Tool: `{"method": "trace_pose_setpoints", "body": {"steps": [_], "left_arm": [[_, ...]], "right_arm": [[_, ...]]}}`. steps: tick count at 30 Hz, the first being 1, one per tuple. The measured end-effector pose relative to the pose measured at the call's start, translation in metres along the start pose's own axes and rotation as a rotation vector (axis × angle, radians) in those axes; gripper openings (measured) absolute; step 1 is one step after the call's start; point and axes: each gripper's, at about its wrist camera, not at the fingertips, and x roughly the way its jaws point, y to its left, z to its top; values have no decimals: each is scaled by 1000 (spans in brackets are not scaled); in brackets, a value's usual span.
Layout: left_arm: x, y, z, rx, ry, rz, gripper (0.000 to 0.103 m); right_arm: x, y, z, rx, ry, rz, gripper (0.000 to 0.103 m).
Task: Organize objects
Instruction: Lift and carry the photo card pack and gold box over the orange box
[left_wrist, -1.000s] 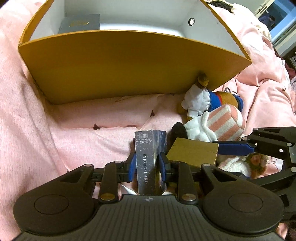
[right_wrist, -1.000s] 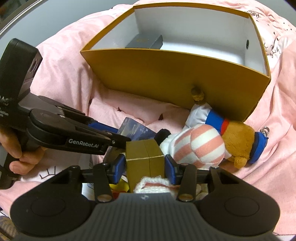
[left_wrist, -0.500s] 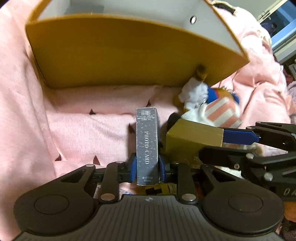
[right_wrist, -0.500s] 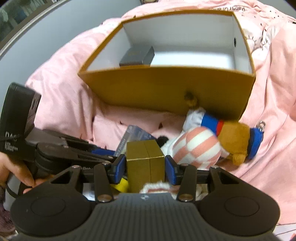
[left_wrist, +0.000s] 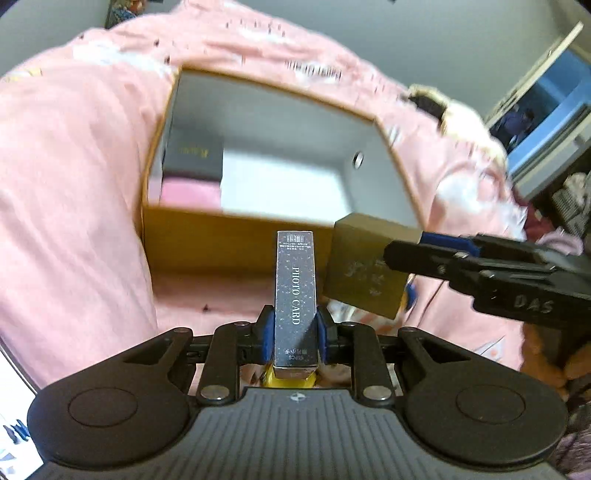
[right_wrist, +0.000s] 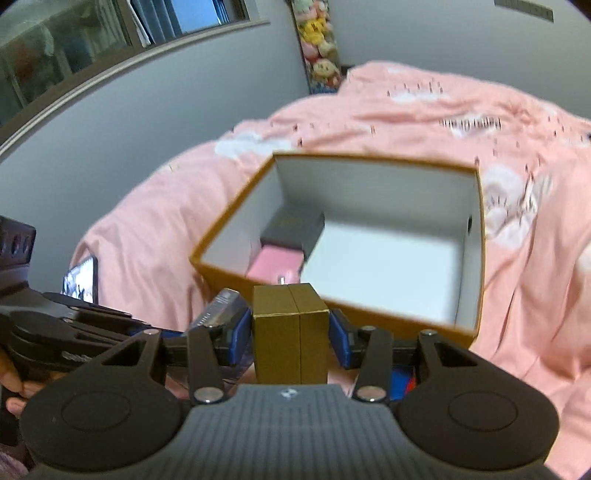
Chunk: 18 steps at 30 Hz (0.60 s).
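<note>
My left hand-held gripper (left_wrist: 294, 332) clamps the dark photo-card box (left_wrist: 295, 295); my right hand-held gripper (right_wrist: 290, 336) clamps the gold box (right_wrist: 290, 338), both before the open orange box's (right_wrist: 369, 317) near rim, its right floor bare.

The box (right_wrist: 376, 325) is mustard outside, white inside. The card pack (left_wrist: 295, 291) is speckled grey; the quilt (right_wrist: 406, 122) pink with white clouds.

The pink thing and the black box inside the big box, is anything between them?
Nothing. In the right wrist view the pink box lies right against the black box, both in the big box's left corner.
</note>
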Motion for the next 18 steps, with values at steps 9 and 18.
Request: {"method": "trace_pose_setpoints", "body": {"steps": [9, 18], "left_arm": [[-10, -8, 59, -4, -150, -54, 26], [59, 6, 101, -73, -75, -18, 26]], "right_arm": [[-20, -15, 48, -21, -143, -76, 48], [28, -52, 66, 66, -86, -115, 48]]}}
